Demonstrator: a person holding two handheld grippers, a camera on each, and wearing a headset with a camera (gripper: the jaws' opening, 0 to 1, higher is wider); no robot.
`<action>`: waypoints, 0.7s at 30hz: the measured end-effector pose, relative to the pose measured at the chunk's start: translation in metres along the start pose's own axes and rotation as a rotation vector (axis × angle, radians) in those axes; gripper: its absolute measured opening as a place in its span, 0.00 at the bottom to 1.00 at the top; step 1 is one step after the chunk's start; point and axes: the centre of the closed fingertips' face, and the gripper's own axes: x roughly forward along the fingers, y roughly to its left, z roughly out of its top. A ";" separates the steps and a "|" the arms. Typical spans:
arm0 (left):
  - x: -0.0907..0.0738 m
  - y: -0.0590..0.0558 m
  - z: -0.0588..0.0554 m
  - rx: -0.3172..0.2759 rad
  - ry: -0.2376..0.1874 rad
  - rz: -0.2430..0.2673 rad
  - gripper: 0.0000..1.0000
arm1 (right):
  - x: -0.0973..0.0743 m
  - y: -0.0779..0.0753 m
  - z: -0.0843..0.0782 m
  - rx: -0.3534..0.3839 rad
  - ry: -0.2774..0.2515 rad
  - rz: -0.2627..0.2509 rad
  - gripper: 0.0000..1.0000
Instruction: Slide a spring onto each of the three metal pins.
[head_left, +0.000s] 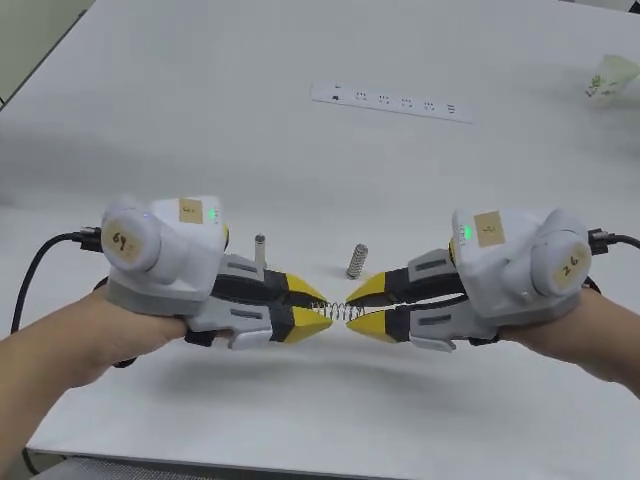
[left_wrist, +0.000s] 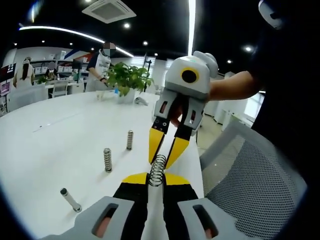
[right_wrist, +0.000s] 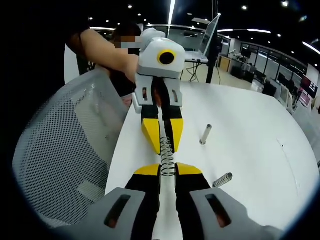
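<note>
Holding one spring (head_left: 340, 311) between them, left gripper (head_left: 322, 314) and right gripper (head_left: 356, 308) fingers both seemingly clamped on its ends

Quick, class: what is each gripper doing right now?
Left gripper: closed on one end of the spring.
Right gripper: closed on the spring's other end.
</note>
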 end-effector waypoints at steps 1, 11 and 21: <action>0.000 -0.001 0.000 0.002 0.001 -0.005 0.02 | 0.000 0.000 0.000 0.010 -0.001 0.000 0.09; 0.002 -0.007 0.000 0.007 0.009 -0.032 0.02 | -0.005 0.004 -0.009 0.111 -0.011 0.003 0.13; 0.004 -0.010 0.001 -0.004 0.013 -0.047 0.02 | -0.010 0.004 -0.011 0.131 -0.028 -0.018 0.08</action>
